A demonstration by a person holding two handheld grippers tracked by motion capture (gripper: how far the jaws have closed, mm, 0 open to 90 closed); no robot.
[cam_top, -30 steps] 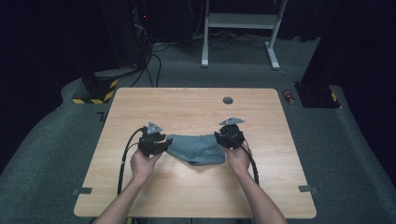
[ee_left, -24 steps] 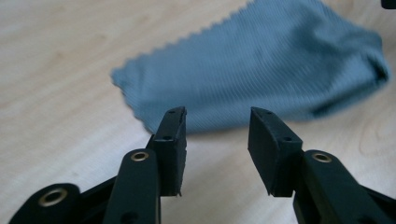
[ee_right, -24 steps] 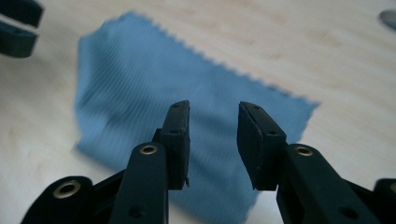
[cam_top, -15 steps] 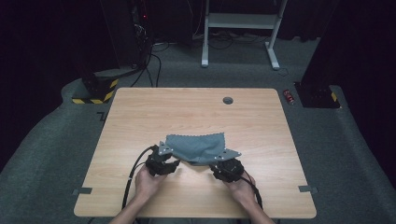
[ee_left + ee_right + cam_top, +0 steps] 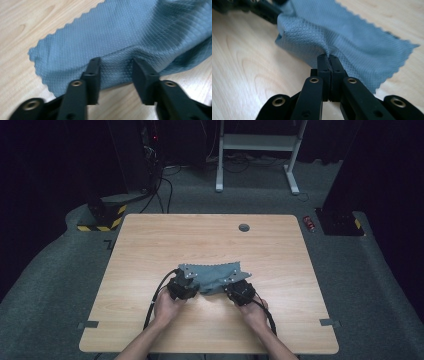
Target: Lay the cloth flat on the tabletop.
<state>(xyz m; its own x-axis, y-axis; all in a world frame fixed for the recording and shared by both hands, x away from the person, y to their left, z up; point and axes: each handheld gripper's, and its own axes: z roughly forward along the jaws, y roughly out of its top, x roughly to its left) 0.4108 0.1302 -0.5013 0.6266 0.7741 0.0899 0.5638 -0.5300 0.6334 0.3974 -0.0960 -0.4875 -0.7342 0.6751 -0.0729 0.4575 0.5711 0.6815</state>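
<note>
Between both tongs, the cloth (image 5: pixel 214 276)

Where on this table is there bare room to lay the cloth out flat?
Bare wood runs from the cloth's far zigzag edge to the table's far rim, apart from the round grommet. Both side strips are bare too. The near middle is crowded: left gripper, right gripper, hands, cables.

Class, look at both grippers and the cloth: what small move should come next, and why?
Probably close the left gripper on the fold. Its jaws have been closing but stand apart, with a ridge of the cloth between them, while the right gripper is already shut on the cloth's near edge.
</note>
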